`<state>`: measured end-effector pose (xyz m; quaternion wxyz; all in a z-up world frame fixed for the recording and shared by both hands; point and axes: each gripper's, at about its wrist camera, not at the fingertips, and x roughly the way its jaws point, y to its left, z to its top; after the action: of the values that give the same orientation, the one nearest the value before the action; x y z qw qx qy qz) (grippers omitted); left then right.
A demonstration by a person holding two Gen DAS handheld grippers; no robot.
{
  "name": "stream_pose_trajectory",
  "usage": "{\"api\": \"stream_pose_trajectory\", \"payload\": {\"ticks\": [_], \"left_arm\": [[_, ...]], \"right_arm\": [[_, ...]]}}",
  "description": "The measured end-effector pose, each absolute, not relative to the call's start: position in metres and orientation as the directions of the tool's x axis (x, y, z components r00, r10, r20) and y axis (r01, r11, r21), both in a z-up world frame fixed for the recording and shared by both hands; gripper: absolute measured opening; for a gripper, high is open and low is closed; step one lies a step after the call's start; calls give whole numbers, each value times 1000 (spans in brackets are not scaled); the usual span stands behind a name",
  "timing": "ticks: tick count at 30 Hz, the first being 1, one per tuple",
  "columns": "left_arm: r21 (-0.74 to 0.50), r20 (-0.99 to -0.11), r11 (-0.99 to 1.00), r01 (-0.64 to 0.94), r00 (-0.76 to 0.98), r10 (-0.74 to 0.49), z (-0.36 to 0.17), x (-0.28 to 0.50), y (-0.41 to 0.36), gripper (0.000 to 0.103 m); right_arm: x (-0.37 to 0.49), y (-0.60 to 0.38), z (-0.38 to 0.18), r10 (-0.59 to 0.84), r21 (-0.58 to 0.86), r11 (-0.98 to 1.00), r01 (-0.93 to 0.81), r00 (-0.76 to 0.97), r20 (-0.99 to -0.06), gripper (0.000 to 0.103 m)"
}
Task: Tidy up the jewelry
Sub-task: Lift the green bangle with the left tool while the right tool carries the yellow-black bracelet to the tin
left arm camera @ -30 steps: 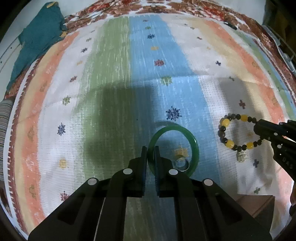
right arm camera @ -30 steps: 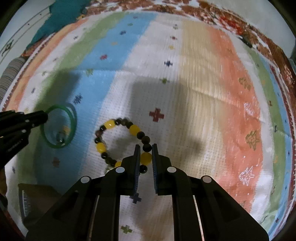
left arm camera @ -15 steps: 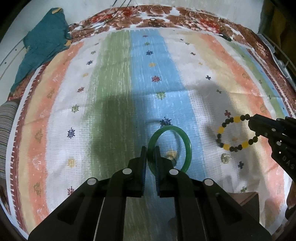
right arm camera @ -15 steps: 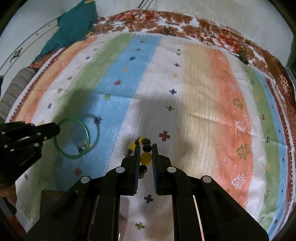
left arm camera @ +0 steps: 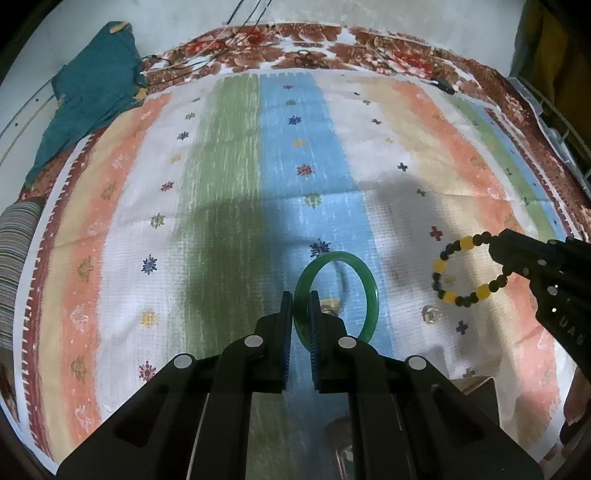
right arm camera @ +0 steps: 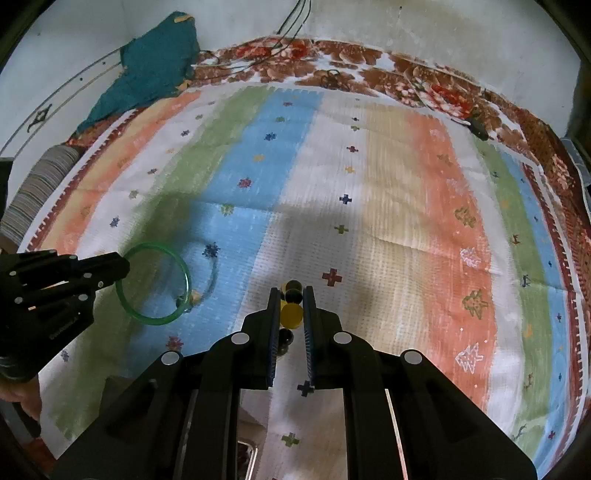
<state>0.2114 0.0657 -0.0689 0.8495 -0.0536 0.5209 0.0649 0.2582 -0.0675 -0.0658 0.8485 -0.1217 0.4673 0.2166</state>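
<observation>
A striped woven mat [left arm camera: 229, 155] covers the surface, its bands running from near to far in orange, white, green, blue, tan and orange again, dotted with small cross and flower motifs. Around it lies a red and brown floral cloth [left arm camera: 332, 40]. At the far left a teal cloth [left arm camera: 92, 99] sits crumpled against the pale wall [right arm camera: 443, 29]. Thin dark cords [right arm camera: 291, 26], possibly cables, trail down onto the far floral edge.

Green bangle [left arm camera: 371, 295], yellow-and-black beaded bracelet [left arm camera: 448, 295], pastel striped cloth [left arm camera: 229, 177], teal fabric [left arm camera: 92, 96]
</observation>
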Motion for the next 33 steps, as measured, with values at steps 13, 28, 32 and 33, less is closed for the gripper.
{"api": "stream_pose_trajectory", "payload": {"ticks": [13,28,32,33], "left_arm": [[-21,-859,988,-155,508,61,-41,197,54,8],[-19,-836,992,-128,545,55,-22,175,42,8],[-25,-831,992,-125,554,48,-17,167,40,9],[-27,-829,992,-122,557,46,-16,165,39,9]], "right_arm": [[241,-73,-46,272,-7,880,-474,518,-811,13],[217,-77,-26,284,-23,878,-478,560,-778,13],[208,-77,-22,291,-25,875,-483,566,-772,13],[206,-78,-21,294,-23,875,-484,567,-769,13]]}}
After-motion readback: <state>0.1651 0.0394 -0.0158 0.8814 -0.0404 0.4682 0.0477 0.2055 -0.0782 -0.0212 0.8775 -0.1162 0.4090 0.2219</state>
